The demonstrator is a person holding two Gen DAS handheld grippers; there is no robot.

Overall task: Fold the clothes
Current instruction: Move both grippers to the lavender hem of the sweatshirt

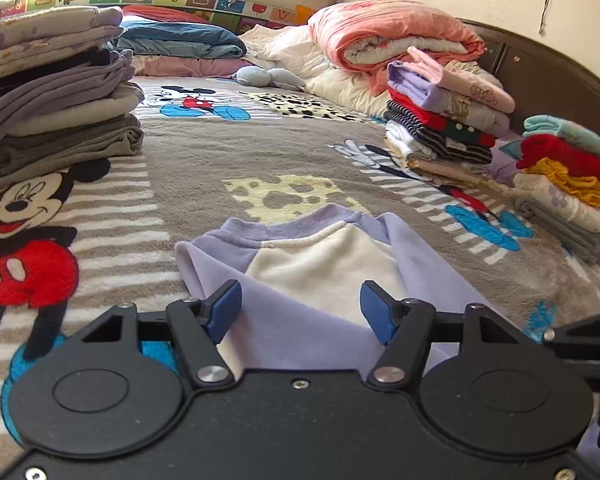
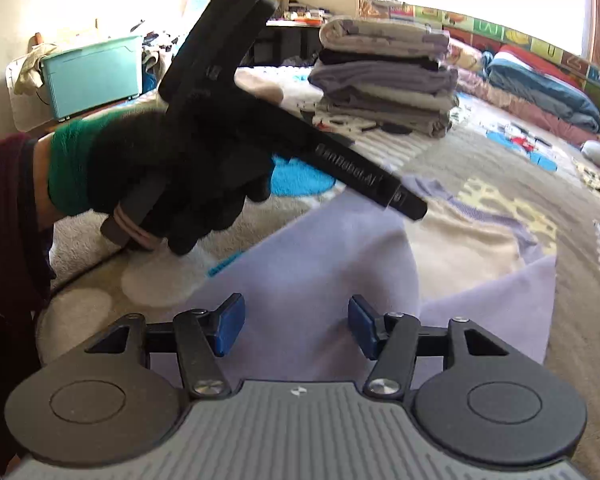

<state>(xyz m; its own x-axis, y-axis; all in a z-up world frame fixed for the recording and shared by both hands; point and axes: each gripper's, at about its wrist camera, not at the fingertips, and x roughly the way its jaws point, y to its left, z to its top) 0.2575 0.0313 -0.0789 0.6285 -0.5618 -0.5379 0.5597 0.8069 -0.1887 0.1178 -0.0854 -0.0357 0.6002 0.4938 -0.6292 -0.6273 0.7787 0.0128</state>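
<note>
A lilac and cream sweatshirt [image 1: 320, 264] lies flat on the cartoon-mouse blanket [image 1: 204, 148], collar toward the far side, both sleeves folded in over the body. My left gripper [image 1: 301, 309] hovers open just above its near part, nothing between the blue pads [image 1: 224, 308]. In the right wrist view the same sweatshirt [image 2: 324, 264] spreads under my right gripper [image 2: 296, 327], which is open and empty. A black-gloved hand [image 2: 180, 176] holds the left gripper's body [image 2: 268, 120] above the garment.
A tall pile of folded grey and lilac clothes [image 1: 56, 96] stands at the left, two smaller colourful piles [image 1: 440, 120] [image 1: 564, 176] at the right. Rolled quilts [image 1: 388, 40] and pillows lie at the back. A teal storage box [image 2: 96, 72] sits beyond the bed.
</note>
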